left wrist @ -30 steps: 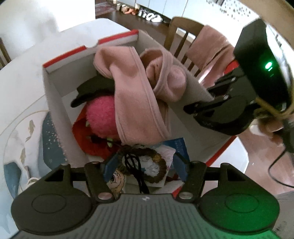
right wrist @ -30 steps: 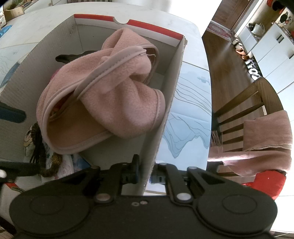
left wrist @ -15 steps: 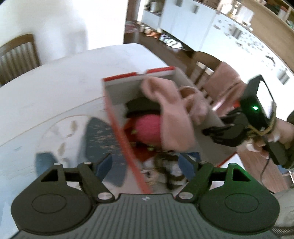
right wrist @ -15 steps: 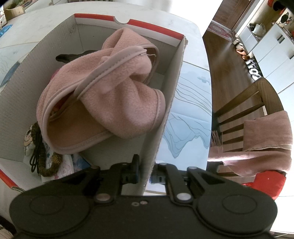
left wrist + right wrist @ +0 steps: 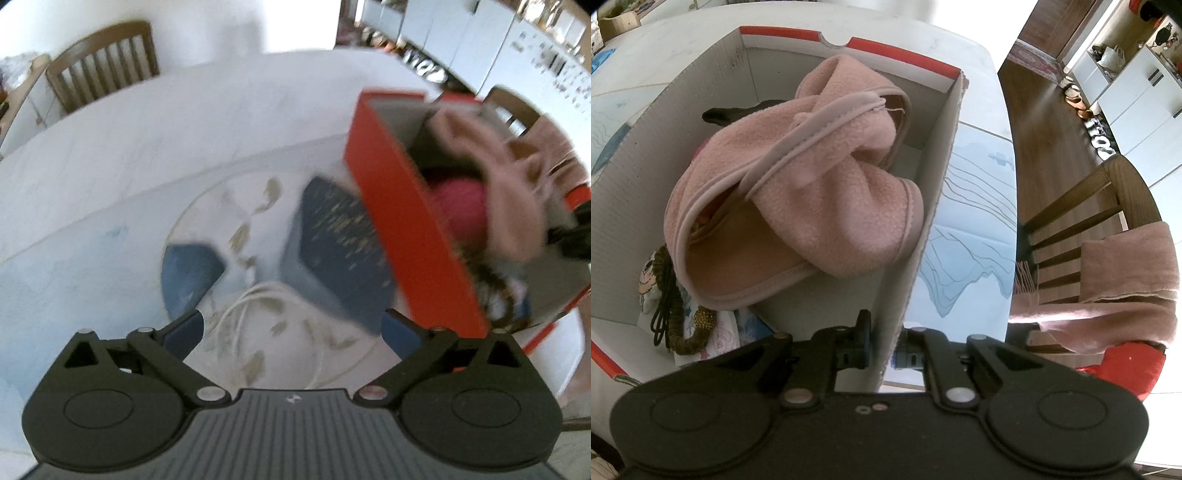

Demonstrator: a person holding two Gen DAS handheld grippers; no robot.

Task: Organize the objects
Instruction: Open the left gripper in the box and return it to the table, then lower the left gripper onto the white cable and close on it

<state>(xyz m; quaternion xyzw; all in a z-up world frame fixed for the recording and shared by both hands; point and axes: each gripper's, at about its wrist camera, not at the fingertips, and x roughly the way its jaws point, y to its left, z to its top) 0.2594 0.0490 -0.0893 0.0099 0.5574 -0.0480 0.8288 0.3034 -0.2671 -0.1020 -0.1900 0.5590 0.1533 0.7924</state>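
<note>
Left hand-held gripper (image 5: 291, 328) now swung off the box (image 5: 916, 258) to hang over the tabletop (image 5: 147, 155), jaws just opened wide and empty above a white cable (image 5: 314, 332). Right hand-held gripper (image 5: 882, 347) pinching the box's near wall. Inside, pink fleece (image 5: 812, 177) lying lengthwise, near to far.

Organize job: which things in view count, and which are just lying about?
Job: box, pink fleece inside it, white cable on the table, right hand-held gripper clamped on the box wall.
Lying about: chairs, pink cloth over one chair.
</note>
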